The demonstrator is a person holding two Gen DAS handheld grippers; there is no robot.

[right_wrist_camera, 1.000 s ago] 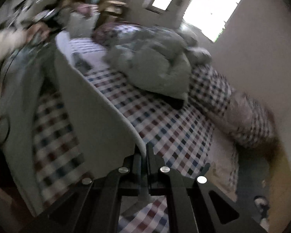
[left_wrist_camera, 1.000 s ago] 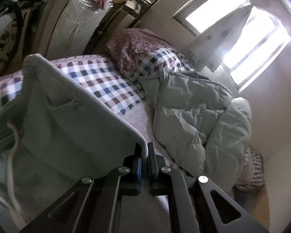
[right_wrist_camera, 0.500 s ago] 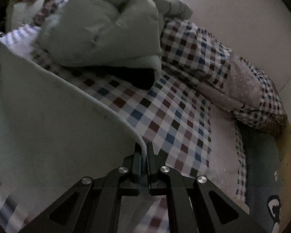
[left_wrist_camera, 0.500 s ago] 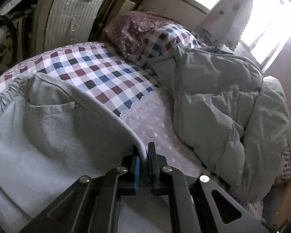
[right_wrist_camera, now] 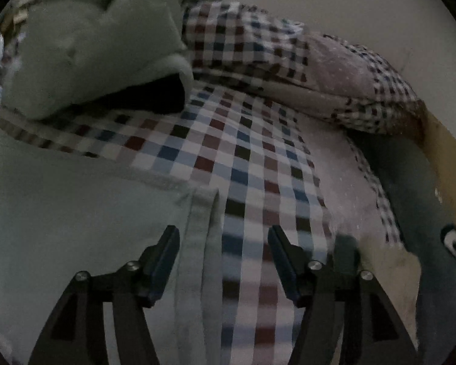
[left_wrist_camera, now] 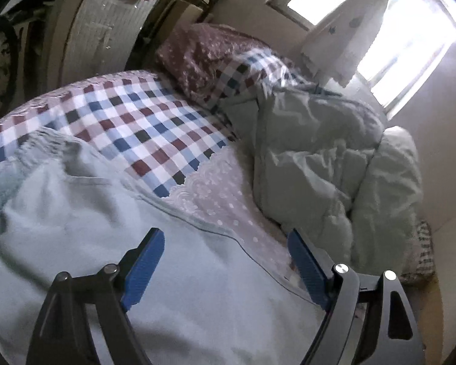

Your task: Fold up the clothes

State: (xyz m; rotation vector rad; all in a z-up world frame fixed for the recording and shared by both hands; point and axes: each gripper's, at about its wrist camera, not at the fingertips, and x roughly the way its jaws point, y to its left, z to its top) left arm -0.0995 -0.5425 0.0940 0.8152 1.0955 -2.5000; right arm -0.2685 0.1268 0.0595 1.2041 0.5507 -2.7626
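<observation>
A pale grey-green garment (left_wrist_camera: 112, 243) lies spread on the checked bed sheet (left_wrist_camera: 130, 115). My left gripper (left_wrist_camera: 225, 243) is open and empty just above the garment near its right edge. In the right wrist view the same garment (right_wrist_camera: 76, 219) fills the left half, and its hemmed edge (right_wrist_camera: 203, 213) lies between the jaws. My right gripper (right_wrist_camera: 223, 237) is open and empty, low over that edge.
A crumpled pale green duvet (left_wrist_camera: 325, 158) is piled at the far side of the bed, also in the right wrist view (right_wrist_camera: 100, 45). Pillows (left_wrist_camera: 215, 57) lie near the window. A folded checked quilt (right_wrist_camera: 288, 67) lies by the wall. Wrapped bundles (left_wrist_camera: 106, 24) stand at the back left.
Both grippers were shut on the garment's edge and held it up. They lowered it onto the bed and opened, so the garment now lies flat.
</observation>
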